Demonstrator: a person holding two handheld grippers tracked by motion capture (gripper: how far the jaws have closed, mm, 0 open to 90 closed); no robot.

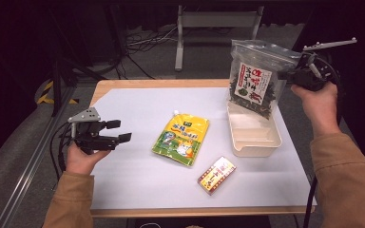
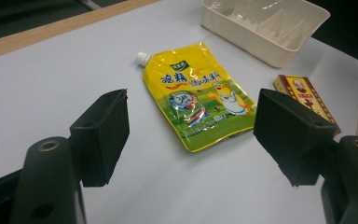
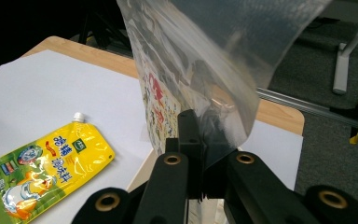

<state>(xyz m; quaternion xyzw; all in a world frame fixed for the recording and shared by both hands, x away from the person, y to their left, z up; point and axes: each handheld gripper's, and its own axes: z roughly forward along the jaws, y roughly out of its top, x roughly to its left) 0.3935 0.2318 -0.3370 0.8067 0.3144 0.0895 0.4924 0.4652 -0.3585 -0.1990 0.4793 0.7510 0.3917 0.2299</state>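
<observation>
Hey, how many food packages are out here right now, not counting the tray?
3: a yellow pouch lying mid-table, a small box nearer the front edge, and a clear bag held above the tray by the right tool.

A lab or test bench, not a home; a wooden tabletop [image 1: 105, 87] under a white sheet [image 1: 138, 104], loose cables [image 1: 142, 40] on grey carpet, hazard-striped tape [image 1: 45, 92] beyond its left edge, darkness around.

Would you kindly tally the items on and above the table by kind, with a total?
Clear seaweed bag, held by the right hand-held gripper: 1
Yellow spouted pouch: 1
Small red-and-yellow box: 1
Cream tray: 1
Total: 4
</observation>
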